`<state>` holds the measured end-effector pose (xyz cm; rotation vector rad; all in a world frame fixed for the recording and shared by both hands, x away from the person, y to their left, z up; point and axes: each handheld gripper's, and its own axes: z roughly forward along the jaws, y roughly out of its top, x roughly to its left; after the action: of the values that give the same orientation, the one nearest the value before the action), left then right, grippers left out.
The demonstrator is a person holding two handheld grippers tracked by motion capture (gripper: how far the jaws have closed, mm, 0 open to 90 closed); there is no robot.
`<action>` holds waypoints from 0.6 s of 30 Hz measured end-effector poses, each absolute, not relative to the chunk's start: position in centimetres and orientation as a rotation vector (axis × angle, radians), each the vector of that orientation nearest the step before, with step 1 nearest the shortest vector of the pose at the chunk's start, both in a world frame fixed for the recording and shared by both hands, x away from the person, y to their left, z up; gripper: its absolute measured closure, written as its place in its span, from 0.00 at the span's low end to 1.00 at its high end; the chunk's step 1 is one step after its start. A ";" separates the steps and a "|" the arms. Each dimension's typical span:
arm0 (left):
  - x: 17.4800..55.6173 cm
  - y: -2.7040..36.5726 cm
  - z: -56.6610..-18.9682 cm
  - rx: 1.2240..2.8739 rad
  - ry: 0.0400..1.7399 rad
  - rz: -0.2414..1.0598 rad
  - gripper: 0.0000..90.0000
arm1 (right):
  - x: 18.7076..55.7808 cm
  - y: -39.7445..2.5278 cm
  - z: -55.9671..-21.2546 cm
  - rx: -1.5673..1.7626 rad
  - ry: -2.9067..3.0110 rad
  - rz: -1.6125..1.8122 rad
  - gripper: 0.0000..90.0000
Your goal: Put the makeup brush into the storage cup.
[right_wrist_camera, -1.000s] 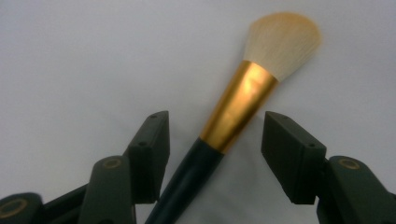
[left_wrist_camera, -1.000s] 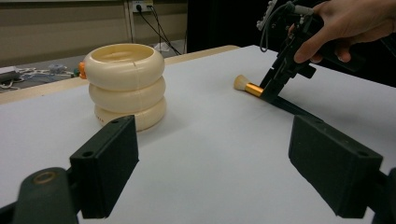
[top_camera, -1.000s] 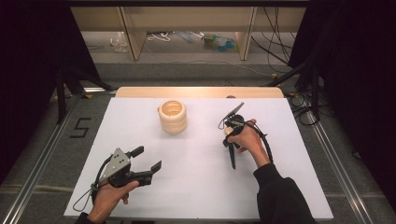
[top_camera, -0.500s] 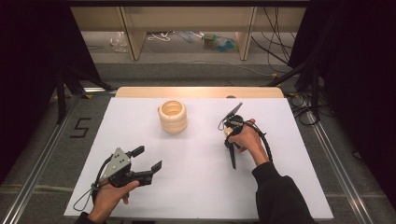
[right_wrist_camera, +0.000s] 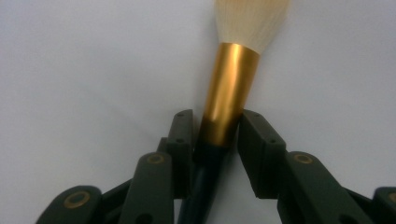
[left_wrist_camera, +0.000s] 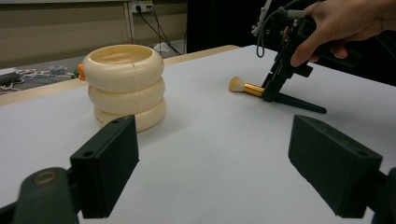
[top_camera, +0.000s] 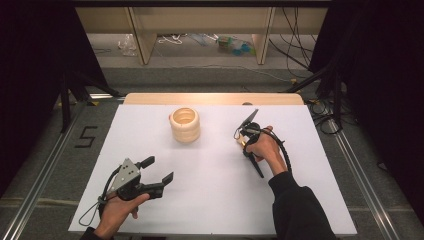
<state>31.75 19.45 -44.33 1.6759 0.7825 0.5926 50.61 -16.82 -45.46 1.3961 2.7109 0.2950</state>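
Right gripper (right_wrist_camera: 215, 133) clamped on makeup brush (right_wrist_camera: 229, 93) at gold ferrule, brush lying on bench (top_camera: 215, 200) right of cream ringed pot (top_camera: 185, 124). Left gripper (top_camera: 159, 169) wide, holding nothing.

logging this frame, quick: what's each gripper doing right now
Left gripper: open, jaws wide apart, holding nothing, resting low over the table.
Right gripper: shut on the makeup brush, jaws either side of its gold ferrule, brush lying on the table.
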 end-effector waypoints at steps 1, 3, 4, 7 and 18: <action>31.8 19.5 -44.3 1.678 0.780 0.594 0.18 | 50.7 -16.8 -45.5 1.395 2.708 0.301 0.75; 31.7 19.4 -44.3 1.675 0.784 0.592 0.18 | 50.7 -16.8 -45.5 1.384 2.713 0.296 0.75; 31.7 19.4 -44.3 1.675 0.785 0.592 0.18 | 50.7 -16.7 -45.5 1.394 2.704 0.301 0.76; 31.8 19.5 -44.3 1.685 0.773 0.600 0.18 | 50.9 -16.5 -45.4 1.382 2.717 0.258 0.76; 31.8 19.4 -44.4 1.683 0.783 0.592 0.18 | 51.0 -16.3 -45.4 1.371 2.718 0.244 0.82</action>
<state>31.75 19.40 -44.39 1.6825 0.7834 0.5919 51.02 -16.32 -45.45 1.3710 2.7179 0.2436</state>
